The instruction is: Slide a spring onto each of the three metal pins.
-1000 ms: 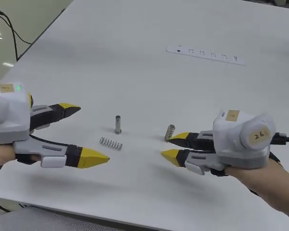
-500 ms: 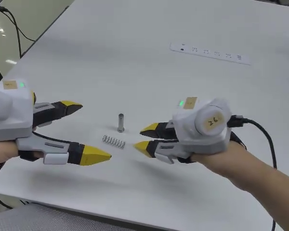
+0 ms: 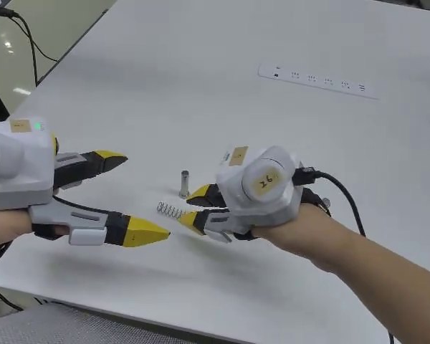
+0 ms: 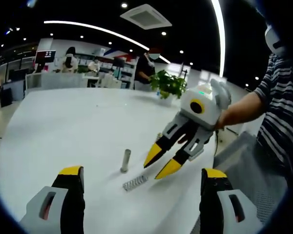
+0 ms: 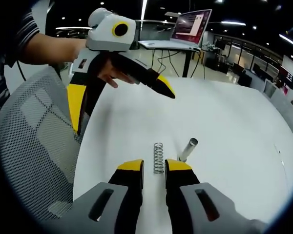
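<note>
**Right tongs lining up on the loose spring**

The step in hand is looking like the pick-up of a spring, with the threading onto a pin yet to come. The small silver coiled wire spring [image 3: 170,210] is lying flat on the white workbench [image 3: 201,86]. It is sitting just near of the short upright grey metal pin [image 3: 184,183] and apart from it. That pin is standing bare, with nothing on it.

The right gripper [image 3: 193,206] is hovering with its 2 yellow-tipped jaws narrowly apart, pointing left at the spring. In the right gripper view, the spring's near end is sitting right at the gap between the tips, in line with them, and nothing is being clamped yet. The left gripper [image 3: 129,193] is waiting on the left with its 2 jaws spread wide and holding nothing.

Next, I would judge, the right jaws are needing to close lightly across the coils. Then they are needing to tip the spring upright and centre its open end over the pin's top.

The spring is looking thin, open-coiled and easy to roll or squash.
</note>
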The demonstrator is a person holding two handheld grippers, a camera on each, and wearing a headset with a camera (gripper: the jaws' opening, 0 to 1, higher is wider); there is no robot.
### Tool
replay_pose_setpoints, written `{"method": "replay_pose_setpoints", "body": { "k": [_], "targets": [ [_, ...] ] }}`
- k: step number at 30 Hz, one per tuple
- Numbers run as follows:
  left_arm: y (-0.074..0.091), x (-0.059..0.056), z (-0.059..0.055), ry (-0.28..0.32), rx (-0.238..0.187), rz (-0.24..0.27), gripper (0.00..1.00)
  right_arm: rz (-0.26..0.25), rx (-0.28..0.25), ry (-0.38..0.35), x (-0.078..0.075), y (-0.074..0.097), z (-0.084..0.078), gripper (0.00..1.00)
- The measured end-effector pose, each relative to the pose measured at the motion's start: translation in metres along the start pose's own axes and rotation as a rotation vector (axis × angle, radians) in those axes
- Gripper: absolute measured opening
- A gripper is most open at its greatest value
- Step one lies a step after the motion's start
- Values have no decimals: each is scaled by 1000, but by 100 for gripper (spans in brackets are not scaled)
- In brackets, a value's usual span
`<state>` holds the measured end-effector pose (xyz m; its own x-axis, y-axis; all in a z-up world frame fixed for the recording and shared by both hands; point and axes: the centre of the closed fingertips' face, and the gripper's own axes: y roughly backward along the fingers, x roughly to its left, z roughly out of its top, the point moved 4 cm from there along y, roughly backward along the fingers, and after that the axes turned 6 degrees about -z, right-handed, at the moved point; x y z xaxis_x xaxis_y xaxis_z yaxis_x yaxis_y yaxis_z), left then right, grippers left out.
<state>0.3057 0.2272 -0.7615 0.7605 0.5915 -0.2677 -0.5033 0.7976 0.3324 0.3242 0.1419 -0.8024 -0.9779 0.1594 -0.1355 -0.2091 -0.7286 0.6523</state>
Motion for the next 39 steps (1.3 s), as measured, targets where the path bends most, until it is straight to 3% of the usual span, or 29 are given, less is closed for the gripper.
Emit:
{"method": "replay_pose_setpoints", "body": {
  "k": [11,15,25,26,32,39],
  "targets": [
    [1,0,-1,5,-1,-1,96,-8,42,-16,-4,-16,-7,13],
    [1,-1,-1,3,1,-4,96,-2,69,18,-2,-20,-15,13],
    [-1,-3,-3,10,13,-14,96,-1,81,15,-4,-29,-17,12],
    [-1,-4,-3,10,13,-16,96,-13,63,5,-5,-29,-14,10],
    [-2,-5,-3,10,26,-22,96,-7,73,19,-6,-28,-15,8],
    [-6,-10,-7,14,42,-38,94,7,50,26,1,-9,-15,7]
  ]
}}
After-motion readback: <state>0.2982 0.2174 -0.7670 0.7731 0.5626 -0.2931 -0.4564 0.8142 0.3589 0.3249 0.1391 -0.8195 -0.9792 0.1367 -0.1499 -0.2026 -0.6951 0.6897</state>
